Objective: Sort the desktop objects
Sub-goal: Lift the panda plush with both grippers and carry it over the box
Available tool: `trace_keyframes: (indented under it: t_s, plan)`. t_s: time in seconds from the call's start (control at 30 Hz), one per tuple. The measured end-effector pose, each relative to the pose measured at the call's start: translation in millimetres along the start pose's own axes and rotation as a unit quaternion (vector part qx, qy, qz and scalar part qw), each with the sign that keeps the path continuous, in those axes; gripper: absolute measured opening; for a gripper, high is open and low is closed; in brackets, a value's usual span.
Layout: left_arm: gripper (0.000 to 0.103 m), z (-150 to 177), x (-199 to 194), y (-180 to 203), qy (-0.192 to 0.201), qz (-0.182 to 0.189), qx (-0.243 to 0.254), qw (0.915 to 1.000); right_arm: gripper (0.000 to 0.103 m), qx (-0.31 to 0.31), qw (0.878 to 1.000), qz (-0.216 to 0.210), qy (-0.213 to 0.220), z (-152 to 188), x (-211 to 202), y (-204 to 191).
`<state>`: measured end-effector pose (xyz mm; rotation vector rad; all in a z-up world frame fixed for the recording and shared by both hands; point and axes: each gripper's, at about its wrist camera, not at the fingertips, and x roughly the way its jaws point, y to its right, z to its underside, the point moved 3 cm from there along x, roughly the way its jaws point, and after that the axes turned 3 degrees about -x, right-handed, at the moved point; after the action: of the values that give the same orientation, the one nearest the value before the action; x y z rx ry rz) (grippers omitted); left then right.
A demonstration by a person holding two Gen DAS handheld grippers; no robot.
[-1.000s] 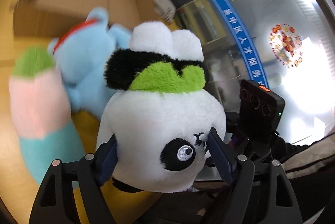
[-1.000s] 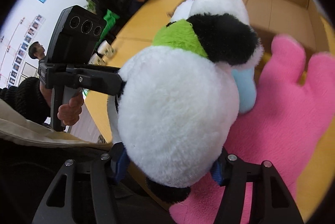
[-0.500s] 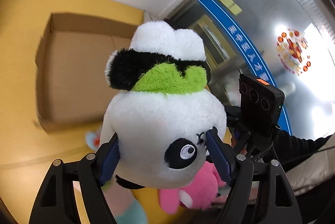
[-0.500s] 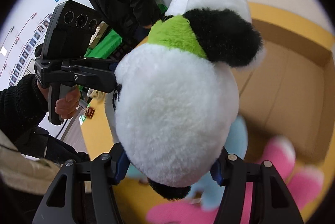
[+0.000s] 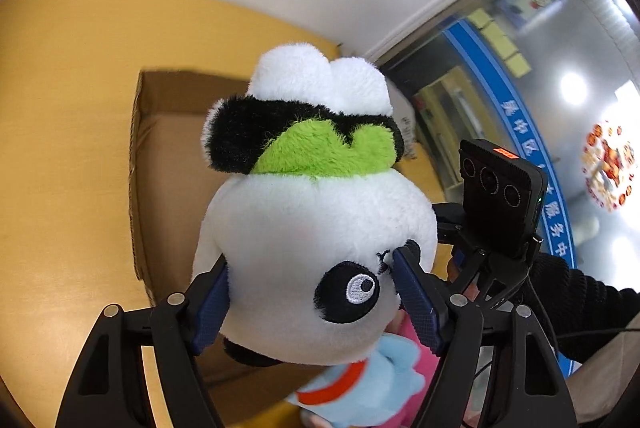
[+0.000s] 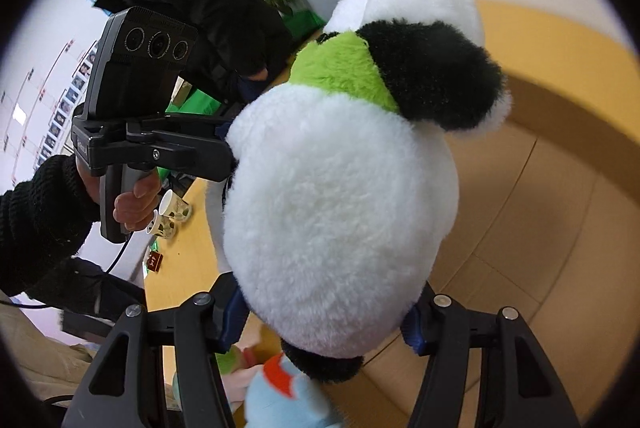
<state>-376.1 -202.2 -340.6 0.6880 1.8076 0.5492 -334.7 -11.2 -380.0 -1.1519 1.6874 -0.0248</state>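
Both our jaws are clamped on the panda plush, left gripper across its face, right gripper at the back of its head, holding it aloft over the cardboard box. We should lower it evenly, then release together. Its fluffy pile compresses and could slip; the box is stiff and flat-walled on the smooth yellow counter.

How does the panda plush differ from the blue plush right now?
The panda plush is white, black and green; the blue plush is light blue with a red band. The panda is clamped between the left gripper and right gripper; the blue one lies below, ungripped. Both are soft toys.
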Motion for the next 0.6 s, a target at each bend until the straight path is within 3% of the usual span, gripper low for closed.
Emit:
trace_keyframes:
  t_s: [0.13,0.27,0.4,0.6]
  plan:
    - [0.08,8,32,-27,-0.044,-0.023,-0.023,0.9985,0.06,0.045,0.997,-0.04,-0.043,20,32,32]
    - [0.08,32,44,-35,-0.084,-0.045,-0.026,0.9951,0.06,0.065,0.991,-0.076,-0.085,40,60,37]
    - [0.08,47,42,-43,-0.094,-0.059,-0.046,0.9928,0.061,0.074,0.988,-0.092,-0.098,34,66,33]
    - [0.08,56,34,-52,-0.093,-0.069,-0.088,0.9894,0.073,0.097,0.988,-0.076,-0.091,19,75,40]
